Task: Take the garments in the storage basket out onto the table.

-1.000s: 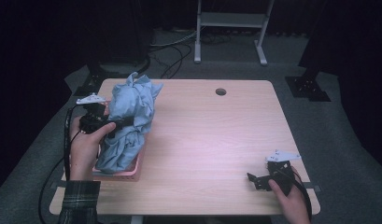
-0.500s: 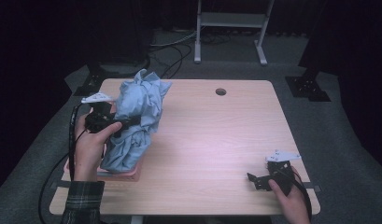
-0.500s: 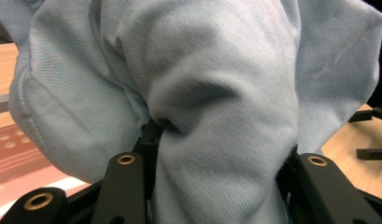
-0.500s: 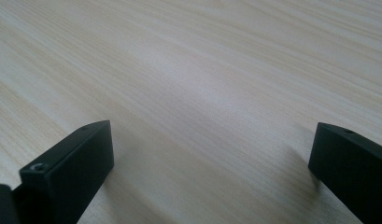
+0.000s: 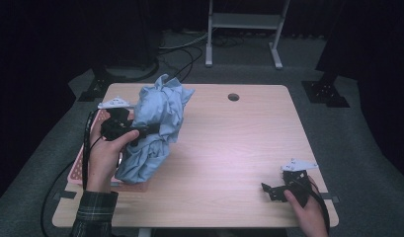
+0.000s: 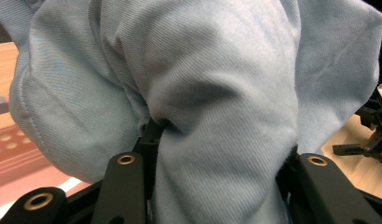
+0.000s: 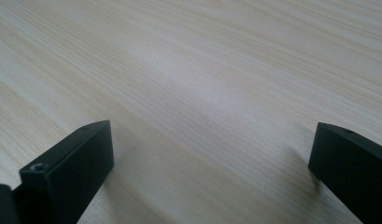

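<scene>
Lifting a bunched light-blue garment [image 5: 157,126] off a pink perforated tray [image 5: 81,165] at the desk's [image 5: 229,148] 9 o'clock edge.

- Left gripper [image 5: 149,131]: jaws clamped on a thick fold of the garment; in the left gripper view the cloth [image 6: 212,107] bulges between and over both jaws. Garment hangs in a heap, lower end resting on the tray, upper folds reaching toward 11 o'clock.
- Right gripper [image 5: 266,188]: at 5 o'clock near the front edge, jaws spread apart over bare wood, nothing between them.

Handling note: the grip sits mid-bundle, so the cloth will likely come up as a lump. Raise it gently until the trailing end clears the tray, then carry it toward the desk's centre. Bring the free gripper in to pinch a loose hem or corner well apart from the first hold; spreading will probably go easier from two points. Watch the trailing cable [image 5: 88,148] near the tray.
</scene>
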A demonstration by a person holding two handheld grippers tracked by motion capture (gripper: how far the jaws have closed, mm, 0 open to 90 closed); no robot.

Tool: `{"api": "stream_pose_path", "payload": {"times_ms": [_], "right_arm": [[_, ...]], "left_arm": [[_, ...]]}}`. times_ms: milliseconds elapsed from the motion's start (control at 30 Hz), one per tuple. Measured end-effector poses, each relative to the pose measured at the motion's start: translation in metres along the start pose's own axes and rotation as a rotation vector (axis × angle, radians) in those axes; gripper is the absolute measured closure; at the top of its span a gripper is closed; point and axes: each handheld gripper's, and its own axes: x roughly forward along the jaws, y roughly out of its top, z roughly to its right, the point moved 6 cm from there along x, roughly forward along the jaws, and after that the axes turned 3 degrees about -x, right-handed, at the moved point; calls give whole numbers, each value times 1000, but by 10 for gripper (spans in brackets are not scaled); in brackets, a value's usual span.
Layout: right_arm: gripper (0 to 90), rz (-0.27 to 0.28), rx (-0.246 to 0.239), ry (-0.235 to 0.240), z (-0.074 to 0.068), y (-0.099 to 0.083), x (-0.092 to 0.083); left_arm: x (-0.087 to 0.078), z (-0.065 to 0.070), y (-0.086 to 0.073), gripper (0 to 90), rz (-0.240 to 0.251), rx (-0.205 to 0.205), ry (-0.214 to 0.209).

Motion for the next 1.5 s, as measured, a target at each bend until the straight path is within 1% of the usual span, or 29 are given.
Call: {"api": "stream_pose_path", "payload": {"times_ms": [200, 600, 800, 1067, 1367, 1500], "right_arm": [[0, 0, 0, 0, 0, 0, 0], [0, -1, 0, 0, 0, 0, 0], [0, 0, 0, 0, 0, 0, 0], [0, 0, 0, 0, 0, 0, 0], [0, -1, 1, 0, 0, 0, 0], [0, -1, 0, 1, 0, 0, 0]], "left_arm": [[6, 10, 3, 540, -6, 17, -24], [13, 23, 11, 540, 2, 25, -56], [17, 31, 19, 540, 8, 43, -80], [23, 43, 25, 540, 2, 65, -113], [35, 53, 30, 540, -8, 83, -134], [42, 59, 33, 540, -9, 93, -151]]}}
